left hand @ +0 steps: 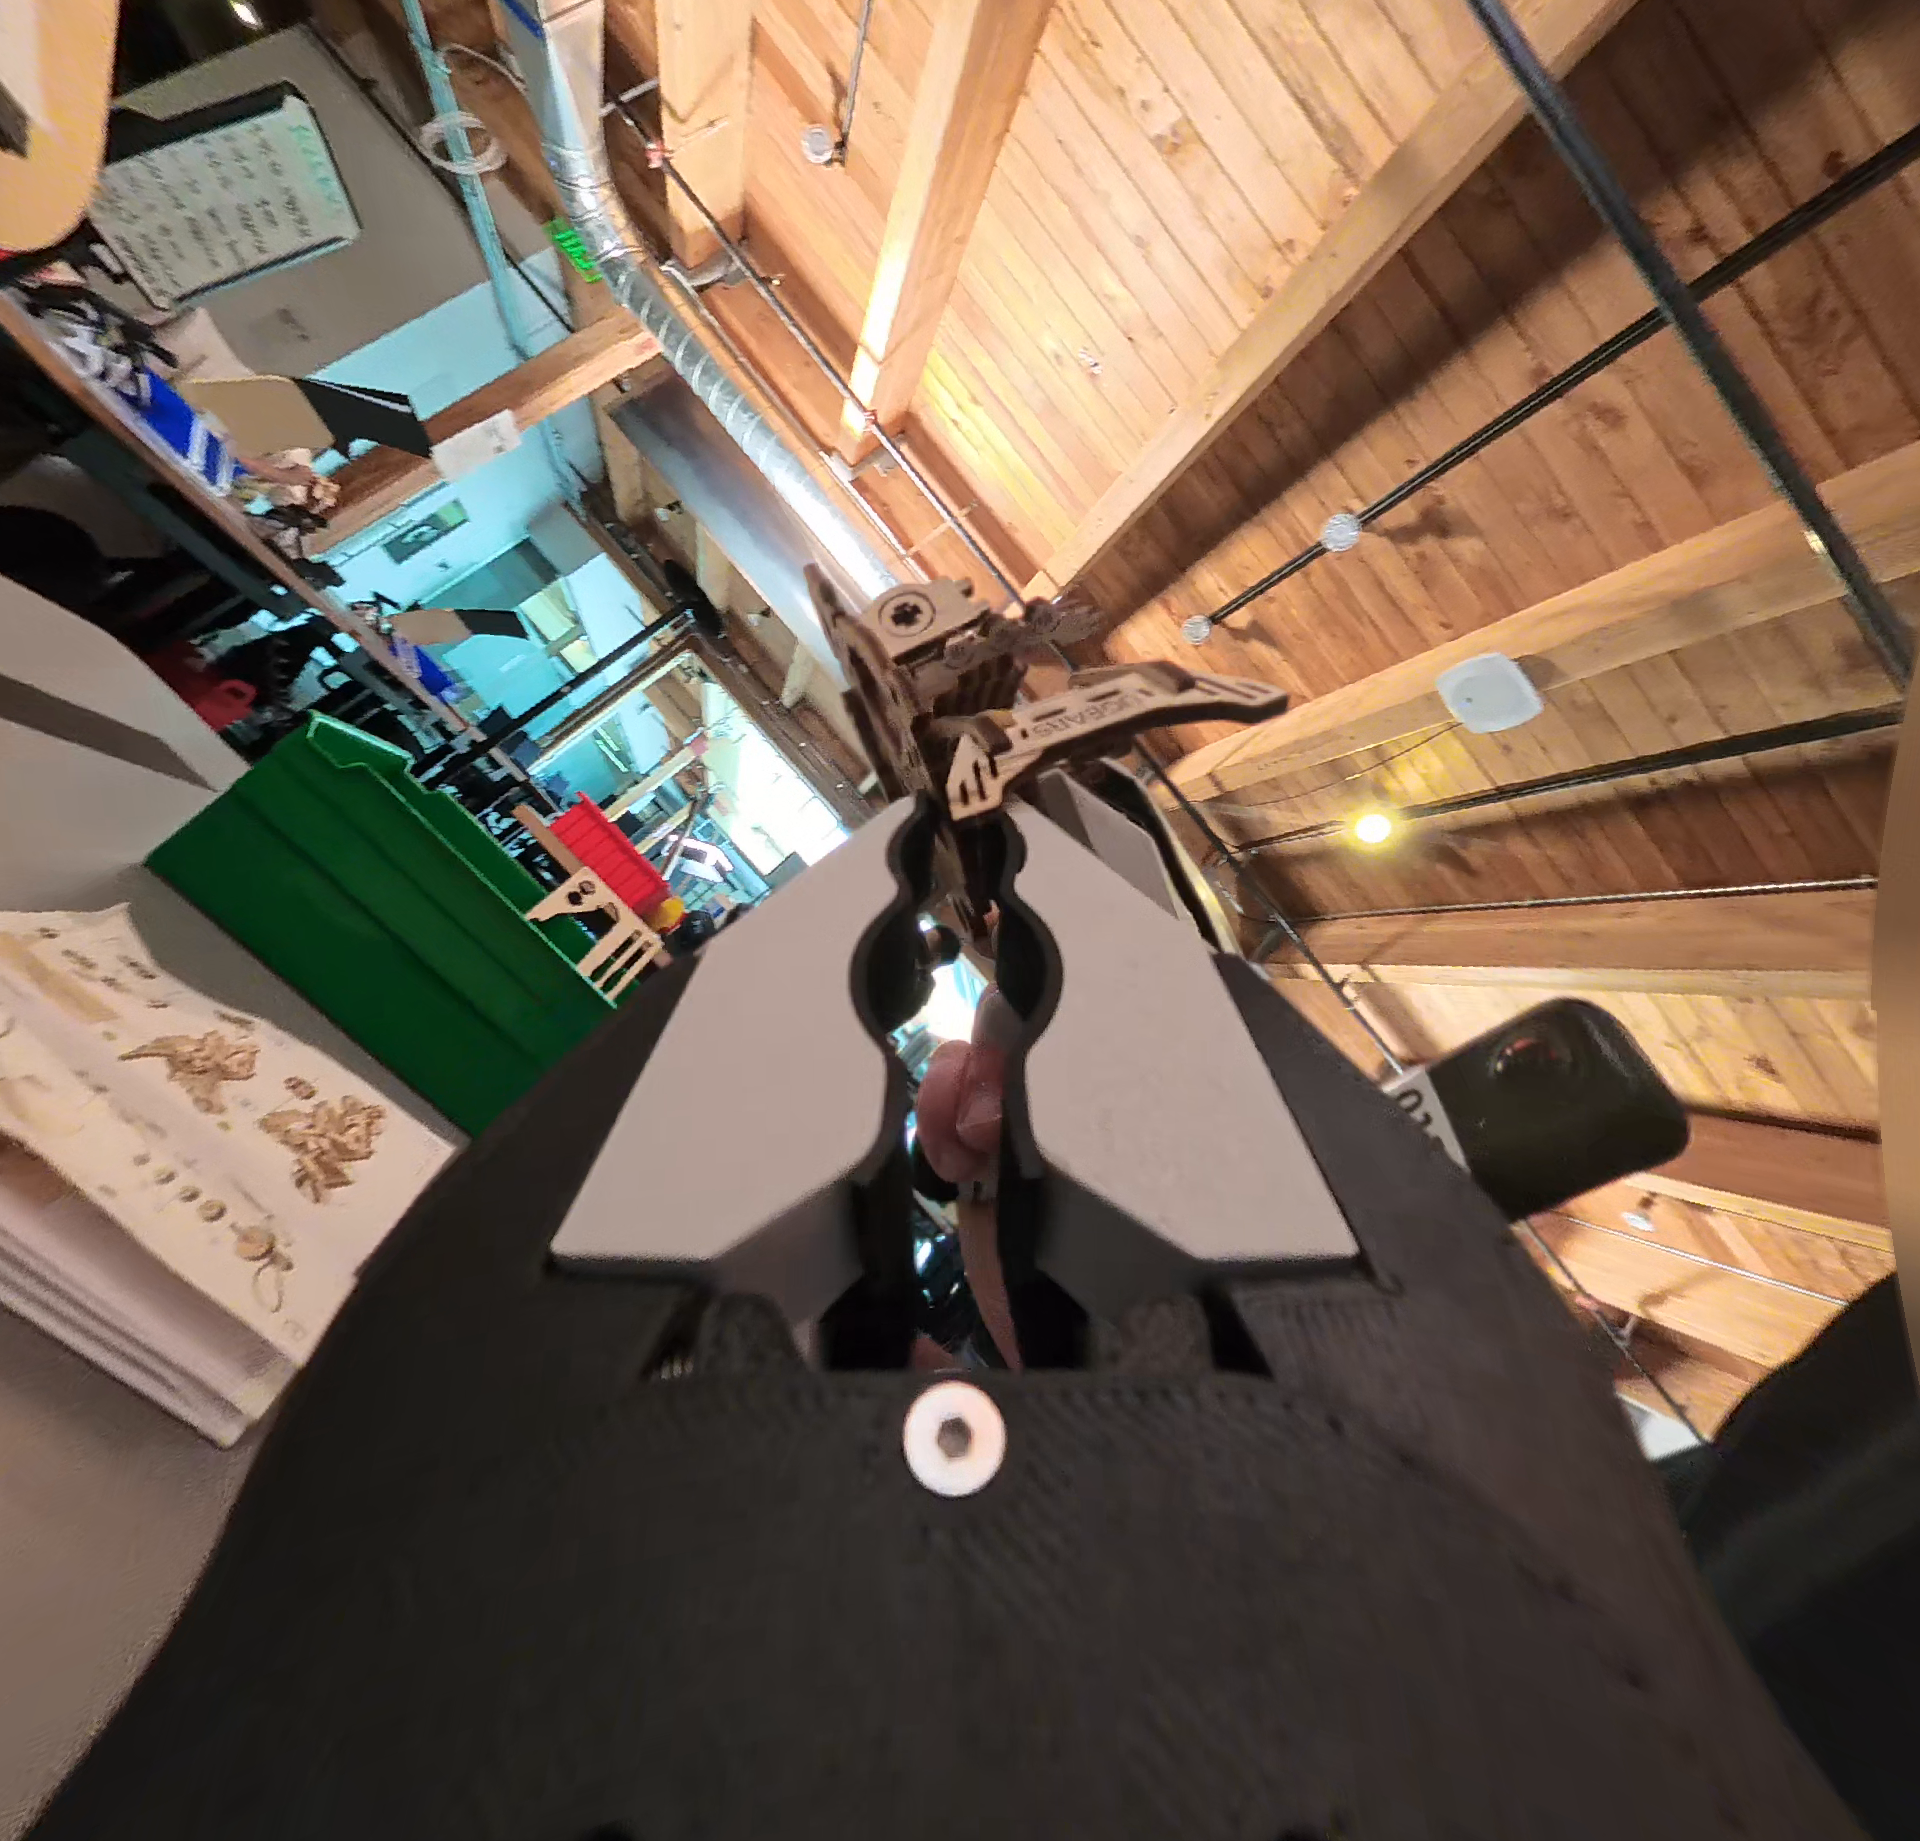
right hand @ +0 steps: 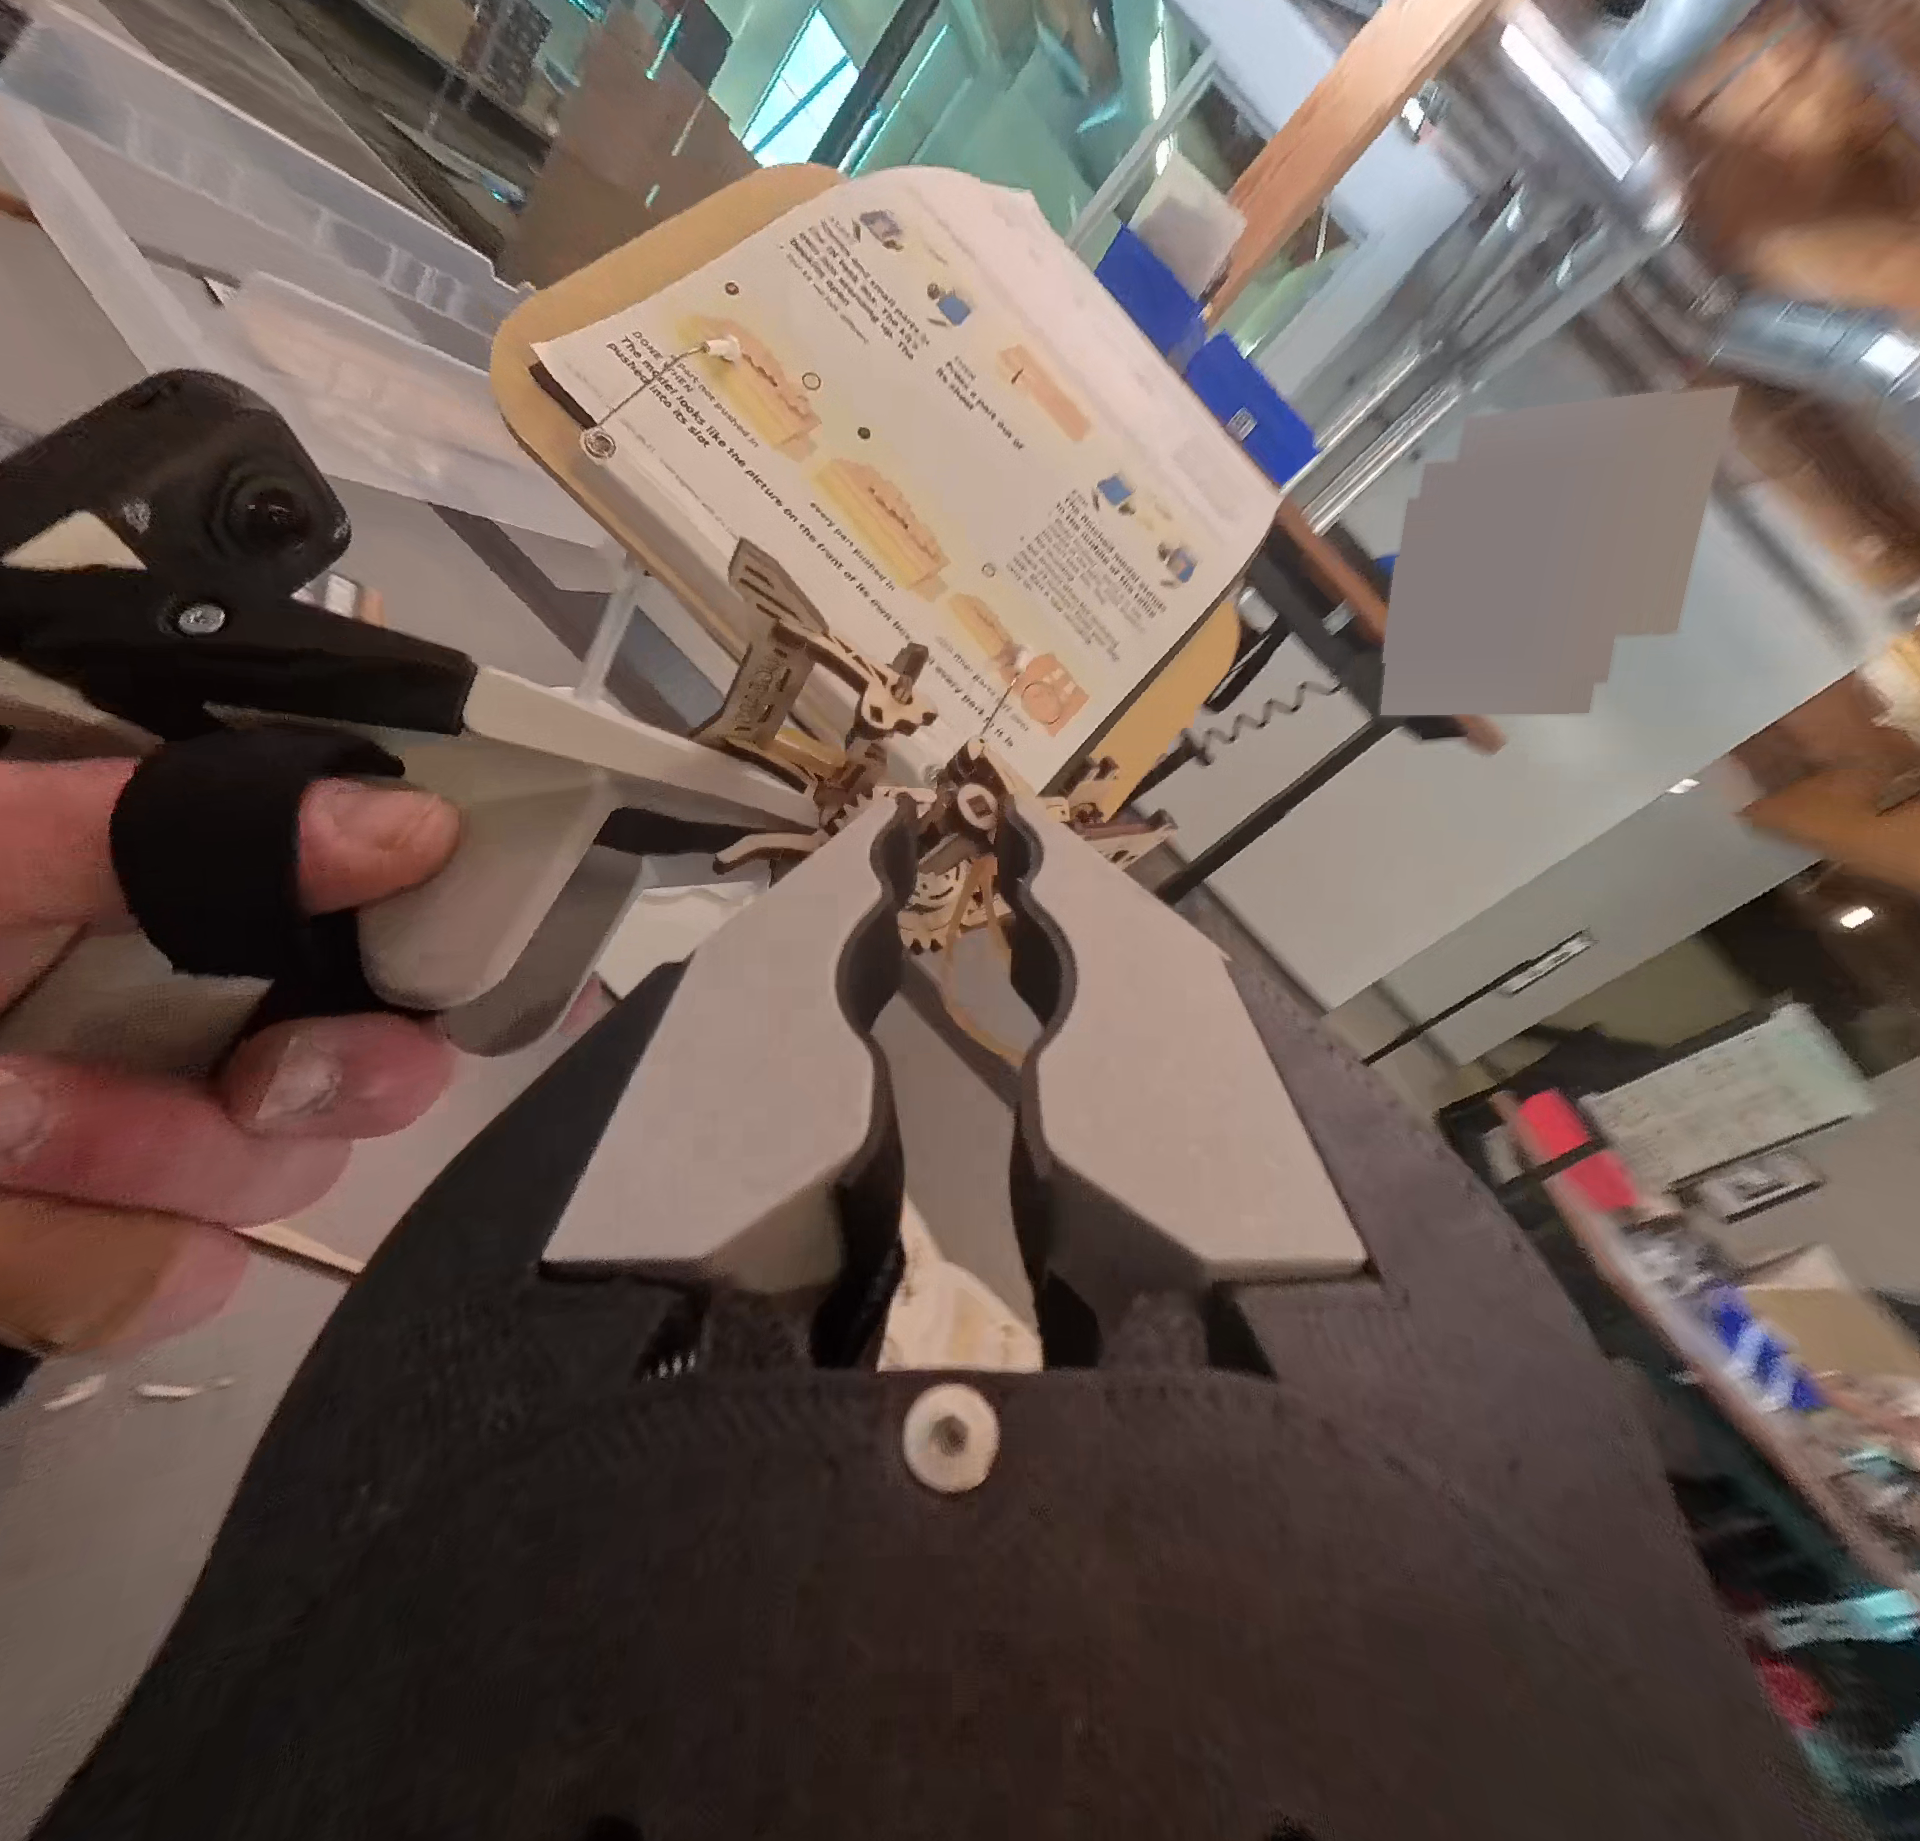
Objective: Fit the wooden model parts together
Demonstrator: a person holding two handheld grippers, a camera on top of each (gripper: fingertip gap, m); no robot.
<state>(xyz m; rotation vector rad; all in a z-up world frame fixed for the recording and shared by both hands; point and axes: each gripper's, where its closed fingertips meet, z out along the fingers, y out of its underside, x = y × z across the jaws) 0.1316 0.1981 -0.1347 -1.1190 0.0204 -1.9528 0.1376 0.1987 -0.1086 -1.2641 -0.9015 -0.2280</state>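
Wooden model [left hand: 966, 711] is lifted clear of the table [right hand: 62, 1542], clamped by a lower tab in the narrow left hand-held gripper [left hand: 961, 835], probably so its gears face the other tool. The right hand-held gripper [right hand: 961, 835] comes in from 6 o'clock, pads narrowly pinching a small round-capped part [right hand: 977, 804] on the model (likely seating it), instruction sheet [right hand: 935, 420] propped at 12 o'clock for reference

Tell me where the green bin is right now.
The green bin shows only in the left wrist view, at middle left, on the grey table just beyond the stack of printed instruction sheets, with a red bin behind it.
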